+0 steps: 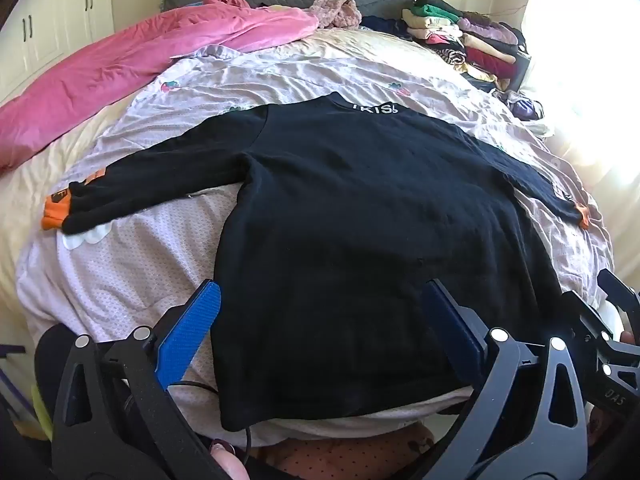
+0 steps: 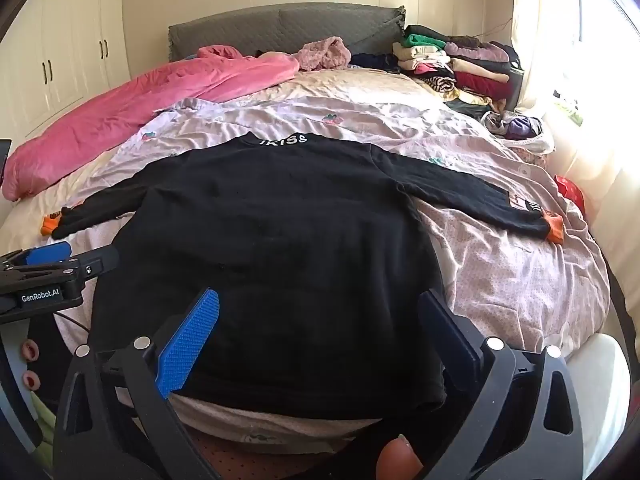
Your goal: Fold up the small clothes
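Lying flat and face-down near the bed's [image 1: 120, 264] foot edge, the black sweater [image 1: 352, 216] is spread out with both sleeves stretched toward the bed's side edges, its collar pointing at the headboard [image 2: 280, 28]; judging from this layout, it has been smoothed so the fold lines will fall straight. The orange cuff [image 1: 56, 210] of one sleeve reaches the left side edge, the other orange cuff [image 2: 554, 226] lies toward the right side edge. Over the hem, by the foot edge, hang the left gripper [image 1: 320, 320] and the right gripper [image 2: 320, 328], each with its blue fingers [image 2: 188, 344] spread wide and nothing between them, tilted down at the cloth; that stance suits taking the hem's two corners, though neither pad presses on fabric yet. A pink quilt [image 1: 140, 68] is bunched along the left side edge and a stack of folded clothes [image 2: 460, 64] sits in the corner by the headboard, probably kept clear of the working area.
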Action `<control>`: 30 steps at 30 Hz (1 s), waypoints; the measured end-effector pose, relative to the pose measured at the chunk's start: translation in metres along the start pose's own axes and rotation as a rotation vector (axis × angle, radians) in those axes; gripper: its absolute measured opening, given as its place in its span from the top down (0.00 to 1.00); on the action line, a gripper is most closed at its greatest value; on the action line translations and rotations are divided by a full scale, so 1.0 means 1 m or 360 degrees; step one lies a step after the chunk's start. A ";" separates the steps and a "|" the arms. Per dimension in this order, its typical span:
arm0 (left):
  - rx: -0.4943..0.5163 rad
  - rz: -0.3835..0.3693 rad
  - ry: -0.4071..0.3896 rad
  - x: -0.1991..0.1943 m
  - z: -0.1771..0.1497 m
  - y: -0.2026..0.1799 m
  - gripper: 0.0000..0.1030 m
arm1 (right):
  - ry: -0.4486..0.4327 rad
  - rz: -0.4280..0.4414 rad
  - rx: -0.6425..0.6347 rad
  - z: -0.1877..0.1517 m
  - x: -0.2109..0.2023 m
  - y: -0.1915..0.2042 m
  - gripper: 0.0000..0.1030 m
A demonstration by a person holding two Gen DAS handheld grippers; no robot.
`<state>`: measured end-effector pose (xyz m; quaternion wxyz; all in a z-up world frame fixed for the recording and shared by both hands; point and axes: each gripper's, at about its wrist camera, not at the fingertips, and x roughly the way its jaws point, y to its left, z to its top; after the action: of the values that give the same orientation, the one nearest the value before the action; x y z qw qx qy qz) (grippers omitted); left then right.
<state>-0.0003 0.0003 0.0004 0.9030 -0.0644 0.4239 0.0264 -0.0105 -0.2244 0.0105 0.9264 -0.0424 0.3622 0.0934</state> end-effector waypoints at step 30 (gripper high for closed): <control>0.0010 0.0010 -0.0009 -0.002 0.003 0.002 0.09 | -0.0015 0.0034 0.0022 0.000 -0.004 0.003 0.04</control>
<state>0.0004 0.0026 0.0040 0.9043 -0.0602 0.4217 0.0282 -0.0141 -0.2226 0.0136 0.9273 -0.0317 0.3590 0.1010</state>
